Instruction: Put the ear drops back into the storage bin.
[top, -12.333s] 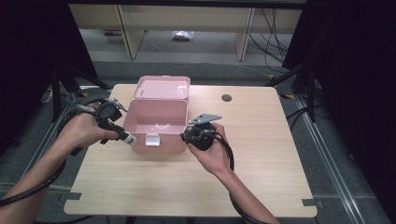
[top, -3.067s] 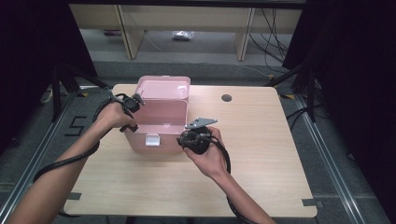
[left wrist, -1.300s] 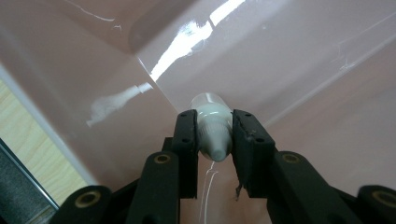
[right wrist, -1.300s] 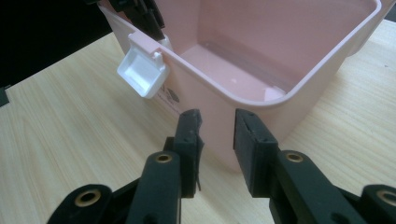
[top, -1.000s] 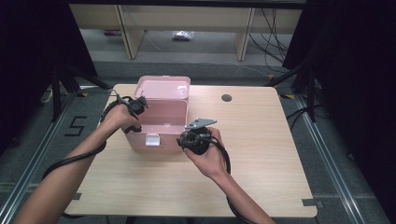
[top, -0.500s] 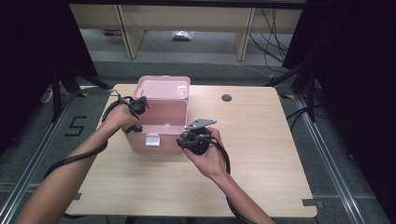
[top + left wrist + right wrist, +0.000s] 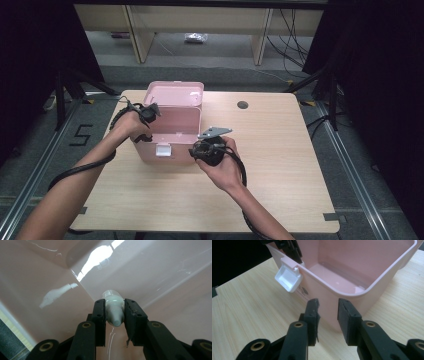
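Pink box (image 7: pixel 170 131), lid raised, on the wooden table (image 7: pixel 280 170), left of centre. Left gripper (image 7: pixel 148 114) reaching over the box's left rim into the interior, jaws pinching a small pale bottle (image 7: pixel 113 307) against the glossy pink inner wall. Right gripper (image 7: pixel 205 150) near the box's near-right corner, jaws spread with nothing between them, just having opened wider. White latch (image 7: pixel 289 278) hanging on the near wall.

left tongs (image 7: pixel 114 311) clamped, right tongs (image 7: pixel 328 308) just opening, empty
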The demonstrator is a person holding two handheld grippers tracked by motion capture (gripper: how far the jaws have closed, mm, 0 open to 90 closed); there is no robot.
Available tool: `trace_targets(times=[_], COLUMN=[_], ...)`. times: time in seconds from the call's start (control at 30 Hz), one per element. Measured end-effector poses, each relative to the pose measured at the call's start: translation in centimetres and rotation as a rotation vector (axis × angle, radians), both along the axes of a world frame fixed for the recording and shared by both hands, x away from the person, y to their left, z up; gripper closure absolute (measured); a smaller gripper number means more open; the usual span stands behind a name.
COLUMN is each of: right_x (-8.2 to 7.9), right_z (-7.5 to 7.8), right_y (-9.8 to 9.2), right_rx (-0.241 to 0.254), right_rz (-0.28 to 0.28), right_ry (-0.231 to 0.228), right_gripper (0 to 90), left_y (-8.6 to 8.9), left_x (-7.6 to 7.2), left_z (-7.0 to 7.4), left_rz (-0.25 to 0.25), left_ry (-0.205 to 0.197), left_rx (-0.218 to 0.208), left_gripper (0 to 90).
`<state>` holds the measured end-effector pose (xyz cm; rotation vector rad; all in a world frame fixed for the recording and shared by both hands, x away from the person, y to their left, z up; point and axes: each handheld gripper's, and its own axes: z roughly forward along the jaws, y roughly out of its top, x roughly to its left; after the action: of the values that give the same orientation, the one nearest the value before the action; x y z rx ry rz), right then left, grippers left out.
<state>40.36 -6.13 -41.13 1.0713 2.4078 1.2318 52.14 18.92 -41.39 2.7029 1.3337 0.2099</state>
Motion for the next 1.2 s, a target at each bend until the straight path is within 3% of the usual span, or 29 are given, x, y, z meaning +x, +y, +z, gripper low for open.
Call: trace_targets(times=[0.23,0.37,0.6,0.7,0.73,0.87,0.93,0.97,1.03,1.1,1.13,1.17,1.2], right_x=[0.1,0.0,0.1,0.0,0.0,0.0,0.1,0.2,0.2,0.2,0.1,0.2,0.2], right_z=[0.0,0.1,0.1,0.1,0.2,0.2,0.2,0.2,0.2,0.3,0.4,0.4,0.4], right_y=[-0.1,-0.1,-0.1,-0.1,-0.1,-0.1,-0.1,-0.1,-0.2,-0.3,-0.2,-0.3,-0.4], right_rx=[-0.001,0.002,-0.004,0.000,-0.001,0.001,0.001,-0.005,-0.007,-0.008,0.002,-0.003,-0.002], right_rz=[0.004,0.000,0.001,-0.001,0.000,-0.002,0.001,0.005,0.008,0.006,-0.004,-0.003,-0.004], right_ry=[-0.005,0.000,-0.009,-0.002,-0.003,-0.003,-0.007,-0.024,-0.029,-0.027,-0.006,-0.018,-0.023], right_gripper=[70.0,70.0,69.7,69.5,69.5,69.2,69.1,69.1,69.0,68.9,68.8,68.8,68.7], left_y=[0.0,0.0,0.0,0.0,-0.1,-0.3,-0.3,-0.4,-0.4,-0.3,-0.3,-0.4,-0.2], left_x=[0.0,0.0,-0.2,-0.2,-0.3,-0.5,-0.6,-0.7,-0.9,-0.8,-1.0,-1.2,-1.1], left_z=[0.1,0.3,0.8,1.2,1.2,1.9,1.9,2.2,2.3,2.7,2.8,3.0,3.1], left_rz=[0.001,0.009,0.019,0.003,0.001,-0.007,-0.007,-0.009,-0.003,-0.030,-0.020,-0.006,-0.036], left_ry=[-0.020,-0.010,-0.035,-0.041,-0.059,-0.052,-0.073,-0.059,-0.087,-0.096,-0.095,-0.099,-0.124], left_rx=[0.012,0.010,-0.004,-0.003,-0.010,-0.004,-0.010,0.001,-0.018,-0.005,-0.013,-0.022,-0.025], left_gripper=[68.8,67.8,65.8,64.5,63.7,62.9,62.5,62.1,61.8,61.7,61.4,61.3,61.1])
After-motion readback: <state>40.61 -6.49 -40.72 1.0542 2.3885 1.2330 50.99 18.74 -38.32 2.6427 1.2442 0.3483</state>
